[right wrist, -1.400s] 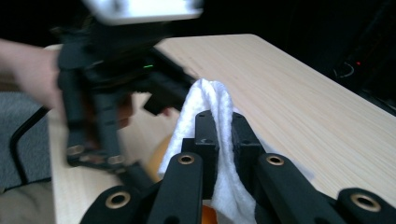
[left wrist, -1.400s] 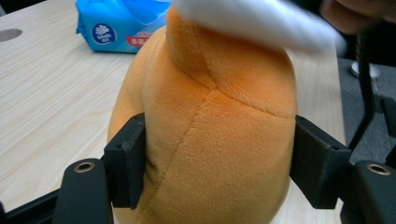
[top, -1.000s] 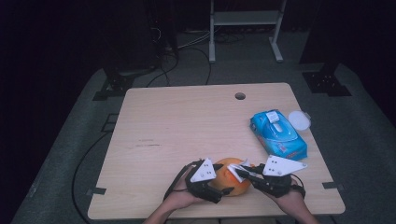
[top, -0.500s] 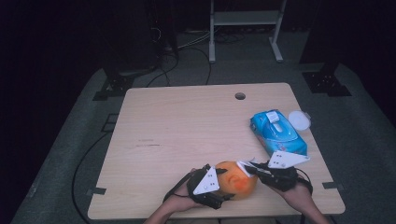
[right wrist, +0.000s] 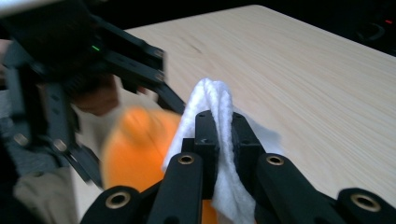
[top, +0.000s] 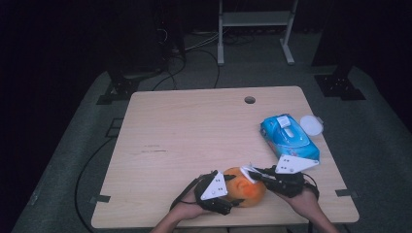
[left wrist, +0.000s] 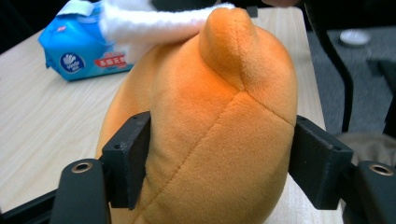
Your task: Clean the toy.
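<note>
left tongs (left wrist: 219, 172) just closing in, now squeezing the orange plush toy (left wrist: 210, 126) at the tabletop's (top: 194, 131) near edge. right tongs (right wrist: 224, 126) clamped on a white wipe (right wrist: 210, 100) against its top. soft, light, squashy (best held round the belly).

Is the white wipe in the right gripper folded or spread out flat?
Folded. In the right gripper view the white wipe is doubled over, its two layers pinched between the right gripper, with the fold showing above the pads.
</note>
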Action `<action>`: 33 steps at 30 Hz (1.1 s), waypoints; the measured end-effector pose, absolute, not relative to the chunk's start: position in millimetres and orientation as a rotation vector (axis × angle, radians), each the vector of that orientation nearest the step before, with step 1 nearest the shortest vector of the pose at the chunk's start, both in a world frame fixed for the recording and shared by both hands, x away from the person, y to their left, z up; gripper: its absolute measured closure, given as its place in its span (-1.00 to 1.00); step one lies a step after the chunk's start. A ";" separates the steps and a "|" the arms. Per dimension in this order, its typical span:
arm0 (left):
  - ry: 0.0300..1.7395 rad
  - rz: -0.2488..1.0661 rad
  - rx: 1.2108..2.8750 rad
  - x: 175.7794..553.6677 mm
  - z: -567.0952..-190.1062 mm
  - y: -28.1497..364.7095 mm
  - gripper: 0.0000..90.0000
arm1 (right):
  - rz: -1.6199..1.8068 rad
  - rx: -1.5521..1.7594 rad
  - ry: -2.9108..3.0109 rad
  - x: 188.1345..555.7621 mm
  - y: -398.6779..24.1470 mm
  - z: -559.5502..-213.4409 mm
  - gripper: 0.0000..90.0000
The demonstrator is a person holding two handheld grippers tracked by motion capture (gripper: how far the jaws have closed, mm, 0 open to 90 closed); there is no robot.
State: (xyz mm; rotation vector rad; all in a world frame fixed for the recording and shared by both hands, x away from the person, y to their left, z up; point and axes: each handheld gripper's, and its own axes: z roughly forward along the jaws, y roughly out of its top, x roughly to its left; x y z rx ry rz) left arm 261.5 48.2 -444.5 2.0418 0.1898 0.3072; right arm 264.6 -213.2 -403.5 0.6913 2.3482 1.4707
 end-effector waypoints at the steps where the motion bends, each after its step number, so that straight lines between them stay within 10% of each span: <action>1: 0.211 0.289 2.034 265.0 -444.4 51.3 -0.32 | 1.468 0.708 2.338 265.5 -218.0 -405.4 0.85; 10: 0.380 0.165 1.934 287.5 -447.3 65.6 -0.31 | 1.480 0.855 2.307 263.1 -249.2 -425.0 0.85; 33: 0.474 0.245 1.950 281.0 -443.6 41.5 -0.33 | 1.385 0.464 2.305 251.8 -165.7 -394.1 0.86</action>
